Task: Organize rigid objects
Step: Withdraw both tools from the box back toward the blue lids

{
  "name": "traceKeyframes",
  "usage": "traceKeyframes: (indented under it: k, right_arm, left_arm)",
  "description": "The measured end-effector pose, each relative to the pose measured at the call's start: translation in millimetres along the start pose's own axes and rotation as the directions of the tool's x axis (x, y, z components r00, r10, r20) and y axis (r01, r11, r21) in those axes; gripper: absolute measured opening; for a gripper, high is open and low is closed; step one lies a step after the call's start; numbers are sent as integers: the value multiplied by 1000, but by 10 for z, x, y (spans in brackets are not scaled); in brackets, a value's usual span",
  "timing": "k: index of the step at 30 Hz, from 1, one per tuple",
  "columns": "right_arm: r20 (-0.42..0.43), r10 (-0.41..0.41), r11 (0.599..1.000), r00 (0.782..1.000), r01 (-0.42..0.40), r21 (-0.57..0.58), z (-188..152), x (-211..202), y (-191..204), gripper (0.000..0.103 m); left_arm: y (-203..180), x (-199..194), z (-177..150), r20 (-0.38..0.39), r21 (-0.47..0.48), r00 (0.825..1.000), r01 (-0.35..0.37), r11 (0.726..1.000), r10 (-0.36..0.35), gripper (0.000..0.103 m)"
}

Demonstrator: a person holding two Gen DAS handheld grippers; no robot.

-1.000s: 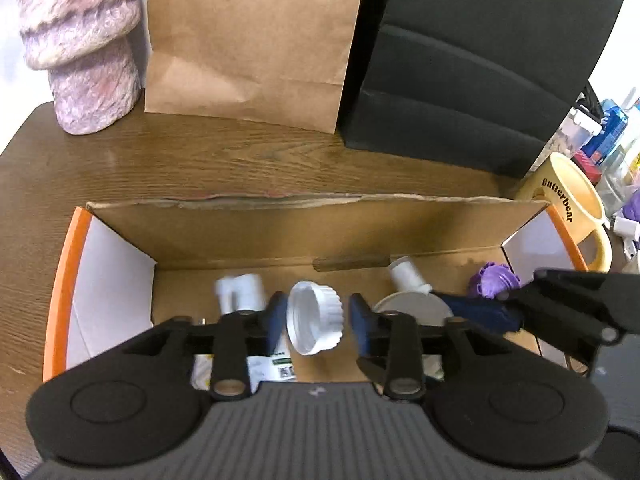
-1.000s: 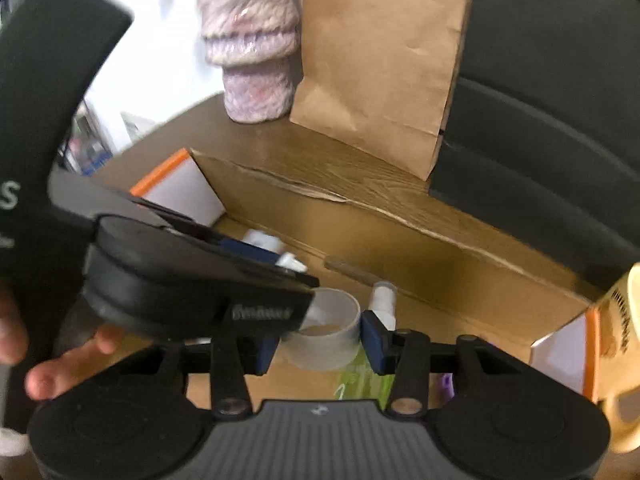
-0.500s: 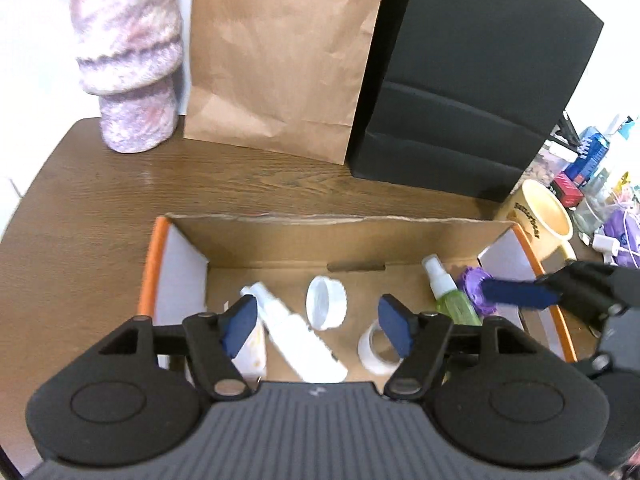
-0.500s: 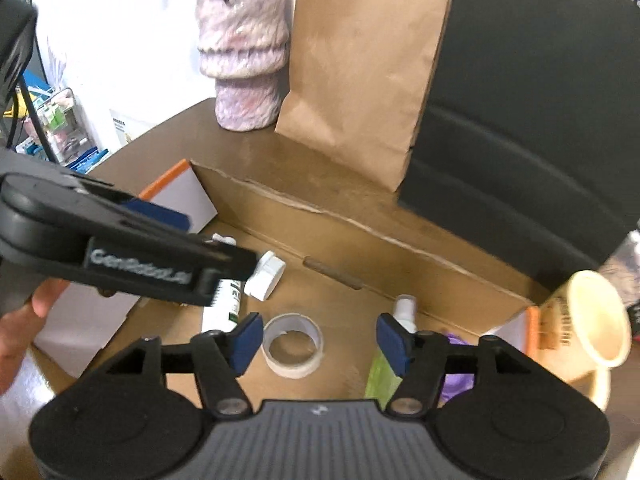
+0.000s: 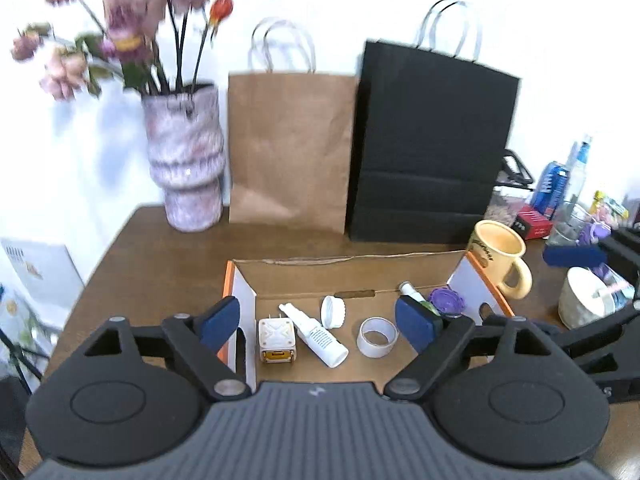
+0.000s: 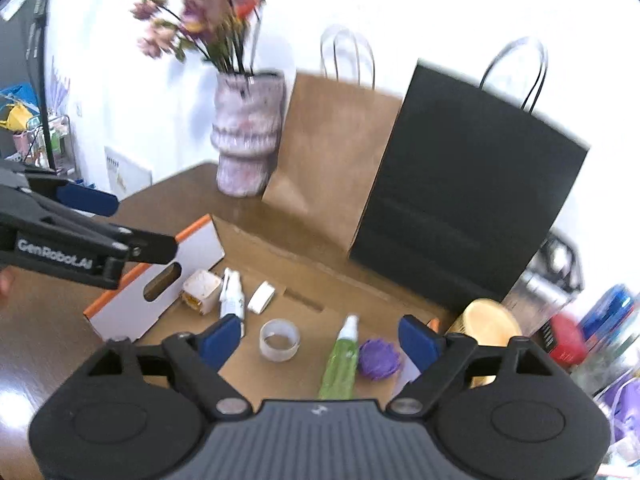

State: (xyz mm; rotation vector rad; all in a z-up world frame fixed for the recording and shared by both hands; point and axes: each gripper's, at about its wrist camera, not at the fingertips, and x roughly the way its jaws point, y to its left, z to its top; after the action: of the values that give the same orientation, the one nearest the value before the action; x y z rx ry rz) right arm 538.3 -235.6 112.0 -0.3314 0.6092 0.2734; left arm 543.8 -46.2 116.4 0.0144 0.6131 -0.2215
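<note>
The box [image 5: 472,276] lies ahead of and below both hand-held grippers, open side up on the desk [image 5: 168,248], with its long axis running across their line of sight. From the left hand-held gripper [image 5: 320,320], going left to right, its floor carries a charger [image 5: 277,339], a white bottle [image 5: 316,334] lying slantwise, a white cap [image 5: 333,312] on edge, a tape roll [image 5: 377,337], a green bottle [image 6: 341,360] and a purple lid [image 6: 379,358]. The charger, white bottle and cap sit nearer the left hand-held gripper. The green bottle and purple lid sit nearer the right hand-held gripper [image 6: 320,342], the green bottle pointing away along its fingers. The tape roll lies between the two groups, just left of the right one's centre line.

Both sets of jaws stand wide and are opening further. Nothing is between either pair, and neither touches anything, since both hang well above the box. Everything that shows in the box lies loose and apart.

To the right, outside the box, a yellow mug [image 5: 500,252] stands just beside its end wall. Judging by this, any next pick would mean reaching to that side, where the right hand-held gripper is nearer.
</note>
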Motion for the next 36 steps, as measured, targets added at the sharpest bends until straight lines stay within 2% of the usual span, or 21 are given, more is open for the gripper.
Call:
traceKeyframes:
  k: [4,9,12,16,18,22,26,33,36]
  right_arm:
    - [108,-30,1000,994,29,10,-259,-238,107,86]
    - [262,-46,998,964,31,60,-603,-536,220,86]
    - [300,-73,994,951,45,101,-762,-668,264,86]
    - [325,-69,985,943,12,175,-930,-792,259,87]
    - [307,-54,985,950,0,175,-969,-814,274,88]
    - [313,-70,985,947,17,170,-1032,-921,329,88]
    - [328,-57,981,943,-7,192,-1126,-1068,382,88]
    - [344,-57,973,937,-26,230,-1471,-1404,570,88]
    - [345,-59,972,937,-25,235,-1695,-1591,696,89]
  left_arm:
    - [-109,-315,-283,150,11,988,-41,999,39,87]
    - [-148,-598,-639,254,10,966,-53,999,49,87]
    - [-180,-726,-828,309,12,949,-64,998,57,87]
    - [-172,-862,-995,324,-22,944,-55,998,59,87]
    - [-175,-938,-1037,335,-16,941,-54,998,56,87]
    - [-191,-1087,-1103,359,-23,932,-52,998,57,87]
    - [-216,-1187,-1213,362,-35,930,-50,998,59,93]
    - [-335,-1475,-1588,385,9,919,-92,996,82,93]
    - [-419,-1636,-1796,374,33,922,-121,992,100,97]
